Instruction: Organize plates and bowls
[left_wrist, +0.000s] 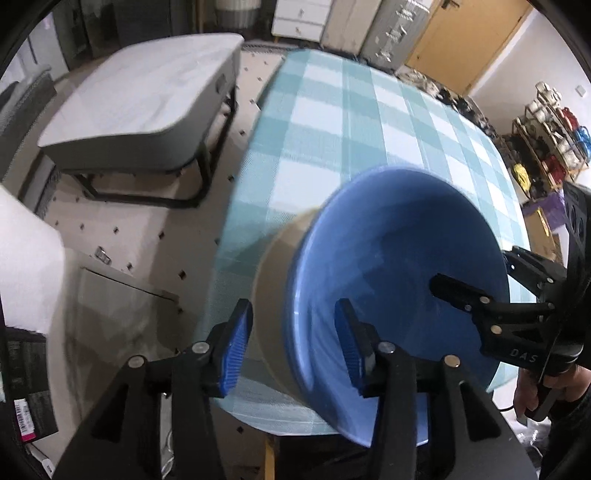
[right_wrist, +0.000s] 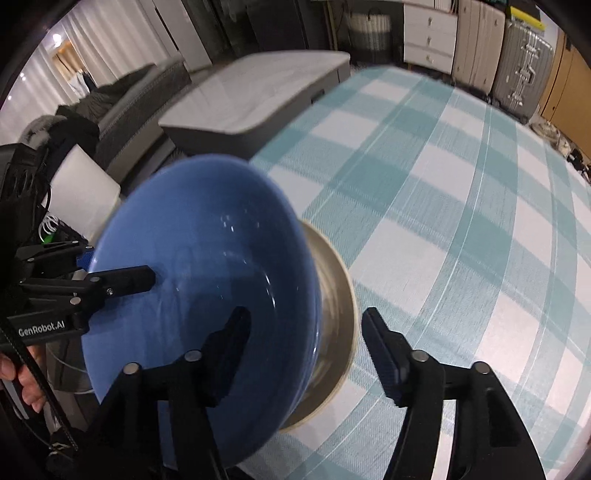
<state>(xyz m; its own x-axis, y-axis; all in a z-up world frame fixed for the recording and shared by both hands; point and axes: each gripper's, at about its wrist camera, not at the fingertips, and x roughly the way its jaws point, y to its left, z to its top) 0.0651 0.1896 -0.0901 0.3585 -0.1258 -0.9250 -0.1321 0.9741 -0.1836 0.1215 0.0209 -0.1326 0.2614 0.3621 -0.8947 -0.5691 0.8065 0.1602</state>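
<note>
A blue bowl (left_wrist: 399, 266) sits nested in a beige bowl (left_wrist: 273, 291) at the near edge of the checked table (left_wrist: 351, 122). My left gripper (left_wrist: 293, 349) is open, its jaws straddling the near rims of both bowls, one inside the blue bowl and one outside the beige one. My right gripper (right_wrist: 306, 354) is open, straddling the opposite side of the blue bowl (right_wrist: 207, 258) and beige bowl (right_wrist: 338, 306). Each gripper shows in the other's view, the right in the left wrist view (left_wrist: 476, 295) and the left in the right wrist view (right_wrist: 110, 273).
A grey upholstered bench (left_wrist: 144, 103) stands on the floor left of the table. Suitcases (right_wrist: 517, 70) and a white drawer unit (right_wrist: 428, 33) line the far wall. A shelf of small items (left_wrist: 550, 133) stands at the right. A white roll (right_wrist: 85, 188) sits nearby.
</note>
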